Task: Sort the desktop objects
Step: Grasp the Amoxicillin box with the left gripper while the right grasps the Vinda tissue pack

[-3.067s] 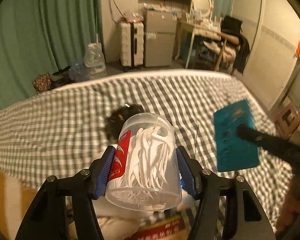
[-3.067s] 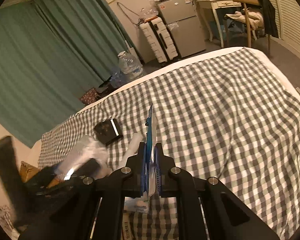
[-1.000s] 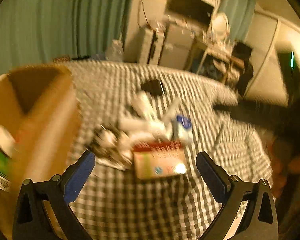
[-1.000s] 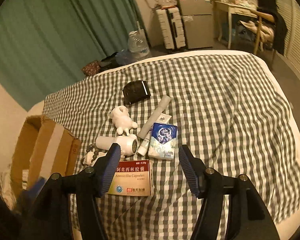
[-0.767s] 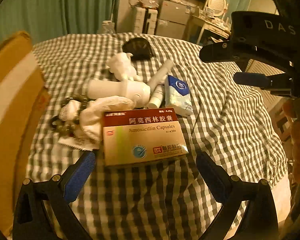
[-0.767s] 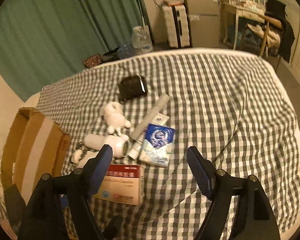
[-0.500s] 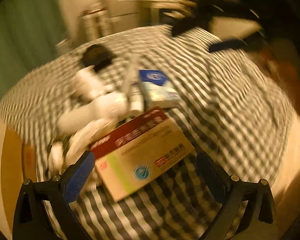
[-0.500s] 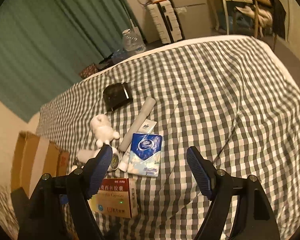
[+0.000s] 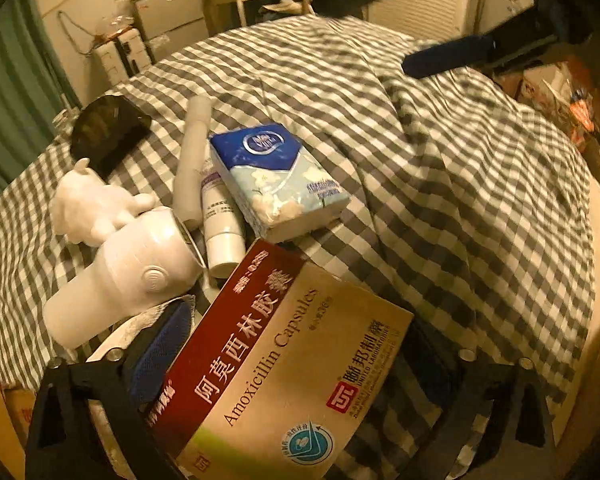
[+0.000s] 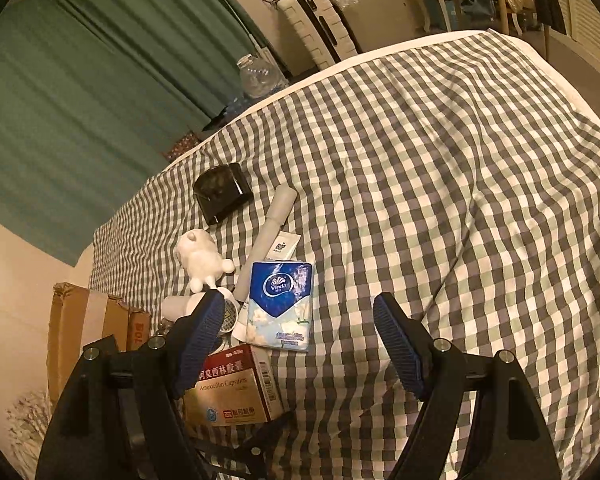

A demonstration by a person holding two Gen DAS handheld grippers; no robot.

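A red and cream Amoxicillin box (image 9: 284, 364) lies between the wide open fingers of my left gripper (image 9: 288, 364); the left pad (image 9: 160, 352) is close beside it, and contact cannot be told. The box also shows in the right wrist view (image 10: 232, 392). Beyond it lie a blue tissue pack (image 9: 276, 176), a white tube (image 9: 220, 216), a grey cylinder (image 9: 192, 160), a white handheld device (image 9: 128, 276), a white plush toy (image 9: 92, 204) and a black case (image 9: 108, 132). My right gripper (image 10: 300, 344) is open and empty above the tissue pack (image 10: 280, 304).
All lies on a grey checked bedsheet (image 10: 440, 184). A cardboard box (image 10: 80, 332) stands off the bed's left edge. Green curtains (image 10: 100, 80), a white suitcase (image 10: 320, 28) and a desk with a chair stand beyond the bed.
My left gripper has dropped down and forward around the Amoxicillin box, which now fills the space between its fingers. My right gripper has tilted and moved slightly lower toward the tissue pack.
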